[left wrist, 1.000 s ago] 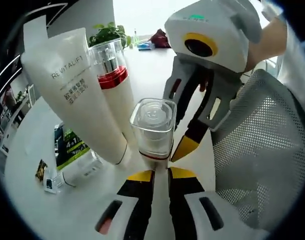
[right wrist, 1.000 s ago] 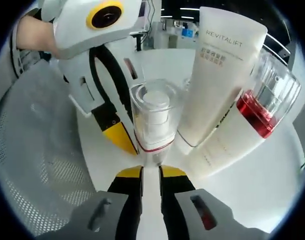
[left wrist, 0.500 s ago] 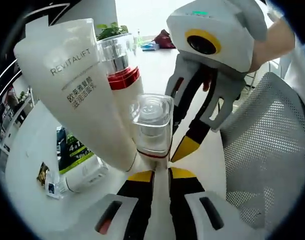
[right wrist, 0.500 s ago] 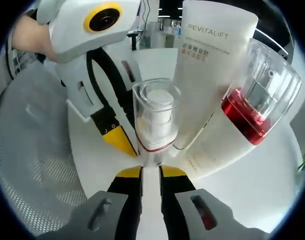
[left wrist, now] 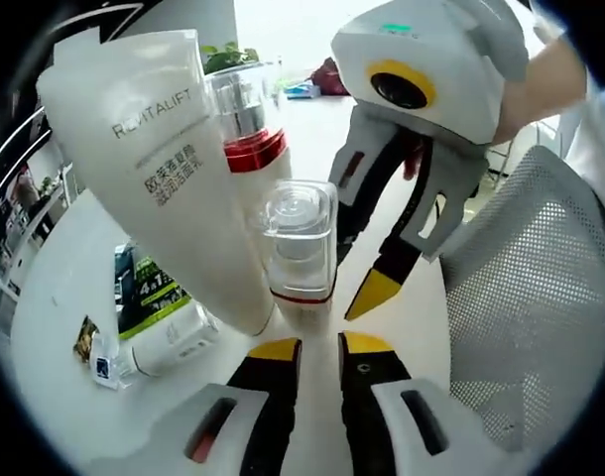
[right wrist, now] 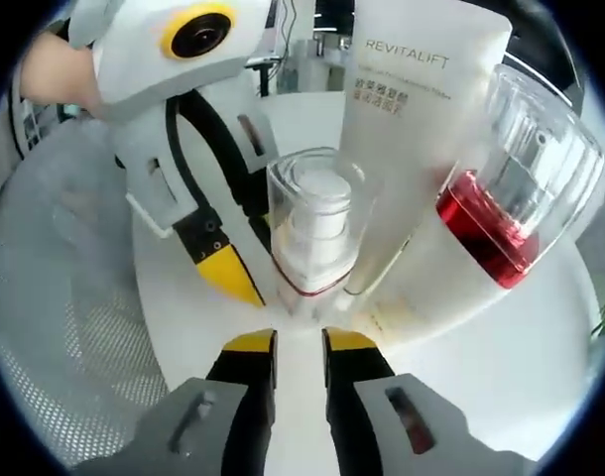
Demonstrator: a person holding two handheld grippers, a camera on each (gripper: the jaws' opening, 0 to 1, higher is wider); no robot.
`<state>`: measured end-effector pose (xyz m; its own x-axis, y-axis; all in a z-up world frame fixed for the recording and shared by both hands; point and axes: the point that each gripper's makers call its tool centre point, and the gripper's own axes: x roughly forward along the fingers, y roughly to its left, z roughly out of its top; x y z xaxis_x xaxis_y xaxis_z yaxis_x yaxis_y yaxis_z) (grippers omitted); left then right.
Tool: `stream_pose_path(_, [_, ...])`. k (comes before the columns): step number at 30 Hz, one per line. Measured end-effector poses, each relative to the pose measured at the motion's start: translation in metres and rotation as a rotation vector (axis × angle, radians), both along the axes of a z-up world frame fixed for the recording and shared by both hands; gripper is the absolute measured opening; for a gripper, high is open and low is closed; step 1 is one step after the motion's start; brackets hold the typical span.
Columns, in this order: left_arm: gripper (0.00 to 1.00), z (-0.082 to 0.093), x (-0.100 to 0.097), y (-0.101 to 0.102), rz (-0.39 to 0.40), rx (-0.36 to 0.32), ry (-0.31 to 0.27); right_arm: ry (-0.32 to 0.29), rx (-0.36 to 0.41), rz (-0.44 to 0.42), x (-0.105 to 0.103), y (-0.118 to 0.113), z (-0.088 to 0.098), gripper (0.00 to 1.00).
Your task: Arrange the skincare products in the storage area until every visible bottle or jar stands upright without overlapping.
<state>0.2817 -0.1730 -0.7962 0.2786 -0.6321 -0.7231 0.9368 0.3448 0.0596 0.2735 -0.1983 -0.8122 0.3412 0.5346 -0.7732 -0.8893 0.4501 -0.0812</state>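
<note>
Both jaws slightly parted, just short of the pump bottle [left wrist: 299, 248].

The small clear-capped pump bottle [left wrist: 301, 253] hides its own foot behind the white REVITALIFT tube [left wrist: 169, 169]. That tube covers most of the red-collared bottle [left wrist: 251, 129] and part of the green-labelled tube [left wrist: 159, 322] lying on the table [left wrist: 55, 297], whose print is unreadable.

A round white table [left wrist: 74, 297] stands in a bright room beside a grey mesh chair [left wrist: 526, 307], with a green plant [left wrist: 228, 57] behind.
</note>
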Motion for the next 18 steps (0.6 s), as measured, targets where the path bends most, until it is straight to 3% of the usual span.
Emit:
stream_pose_path(7, [0.26, 0.005, -0.006, 0.015, 0.065, -0.005, 0.024, 0.021, 0.033, -0.041, -0.006, -0.004, 0.009, 0.27])
stream_pose_path(11, [0.31, 0.008, -0.013, 0.025, 0.127, -0.012, 0.066, 0.022, 0.036, -0.054, -0.012, -0.007, 0.011, 0.28])
stream_pose_path(14, [0.32, 0.02, -0.021, 0.029, 0.197, -0.08, 0.108, 0.03, 0.033, -0.052, -0.019, -0.008, 0.012, 0.31])
stream_pose_path(18, [0.33, 0.021, -0.024, 0.043, 0.256, -0.118, 0.14, 0.028, 0.024, -0.062, -0.024, -0.012, 0.017, 0.36])
